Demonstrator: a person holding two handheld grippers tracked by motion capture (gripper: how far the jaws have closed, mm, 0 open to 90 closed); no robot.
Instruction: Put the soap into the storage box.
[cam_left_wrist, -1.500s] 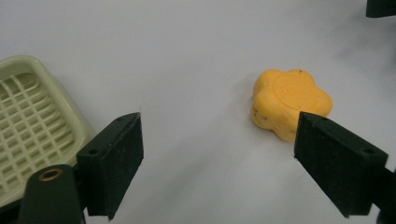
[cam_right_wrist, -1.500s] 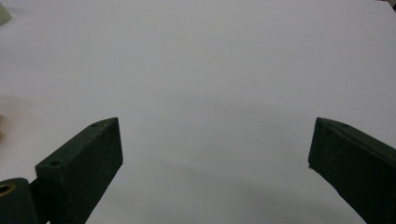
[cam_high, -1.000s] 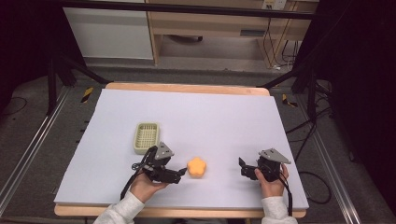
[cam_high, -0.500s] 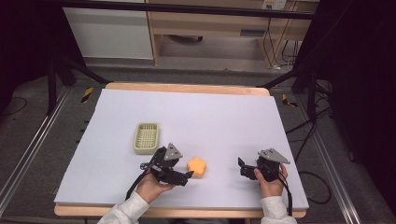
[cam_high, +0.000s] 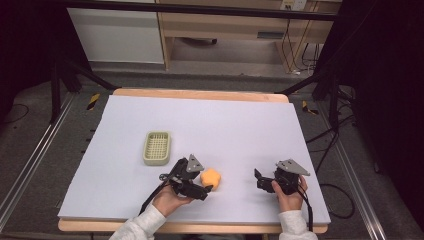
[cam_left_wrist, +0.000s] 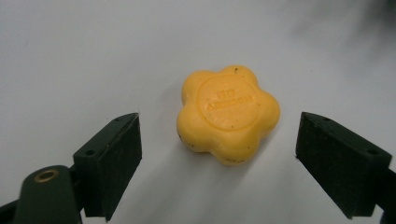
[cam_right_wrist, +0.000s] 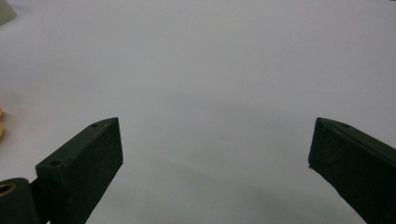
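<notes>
Soap (cam_left_wrist: 228, 114), yellow and flower-shaped, lying flat on the white table (cam_high: 240, 125) near its front edge, just to the right of the left gripper (cam_high: 206, 187) and well apart from the pale green basket (cam_high: 157, 148) sitting farther back and to the left. Judging the step in hand as the approach for a grasp: left gripper (cam_left_wrist: 217, 154) hovering with jaws spread wide on either side of the soap, not touching it, the bar sitting slightly ahead of the pads. Right gripper (cam_high: 260, 180) resting off to the right, jaws (cam_right_wrist: 215, 158) also standing wide apart over bare table, holding nothing. Next move probably calling for easing forward a touch to centre the bar between the pads, then closing squarely on its rounded lobes, likely before carrying toward the basket.
</notes>
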